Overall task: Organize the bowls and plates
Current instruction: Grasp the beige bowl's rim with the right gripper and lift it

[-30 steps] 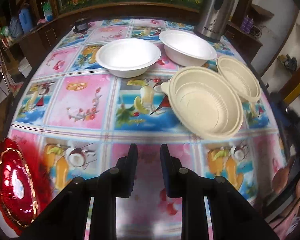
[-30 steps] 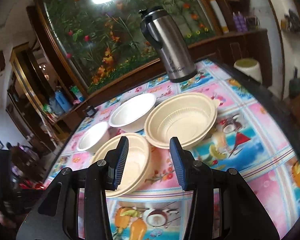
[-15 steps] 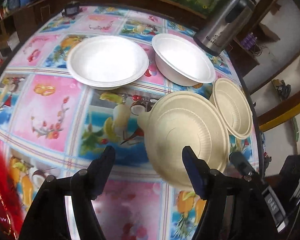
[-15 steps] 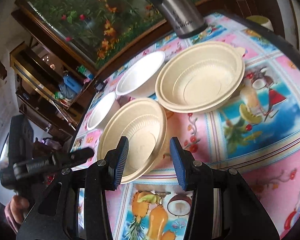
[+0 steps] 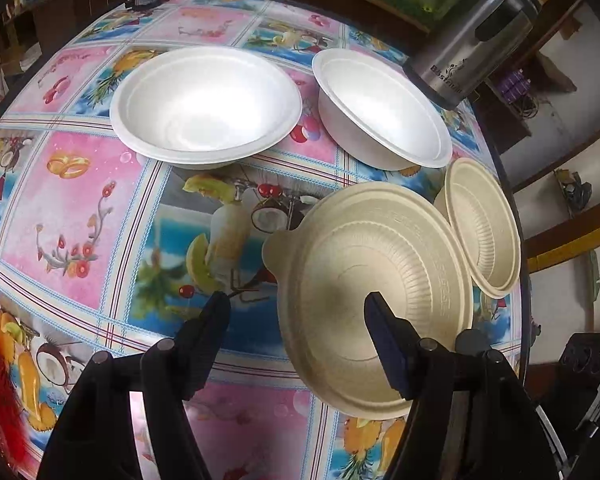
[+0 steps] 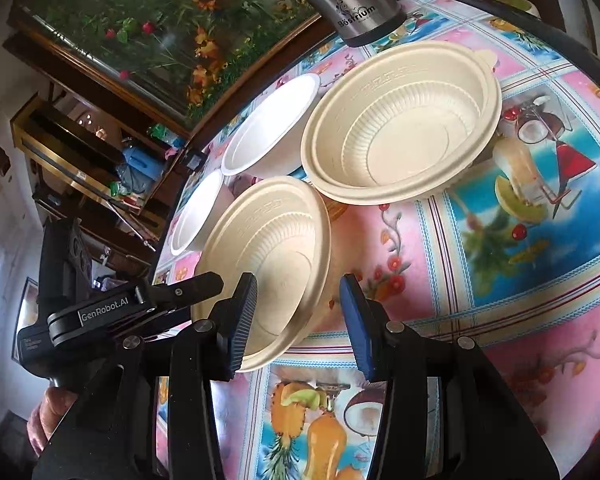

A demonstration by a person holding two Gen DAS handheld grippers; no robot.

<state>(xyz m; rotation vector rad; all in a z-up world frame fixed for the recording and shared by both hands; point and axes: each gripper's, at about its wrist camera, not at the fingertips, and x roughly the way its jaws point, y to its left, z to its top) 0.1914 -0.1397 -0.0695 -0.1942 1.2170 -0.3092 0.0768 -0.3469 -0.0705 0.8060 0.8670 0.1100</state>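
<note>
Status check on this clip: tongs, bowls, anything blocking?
Left tongs open, straddling near beige bowl rim, no grip. Right tongs open over same bowl. Second beige bowl, two white bowls loose; flask behind, nothing blocking.

Steel flask (image 5: 466,46) on fruit-print tablecloth (image 5: 80,184)

On my left camera, two foam bowls (image 5: 206,106) (image 5: 382,108) sit side by side at the table's (image 5: 72,200) far half, a flask (image 5: 470,36) behind the right one. Nearer me, two ribbed bowls (image 5: 374,296) (image 5: 482,226) lie side by side.
</note>
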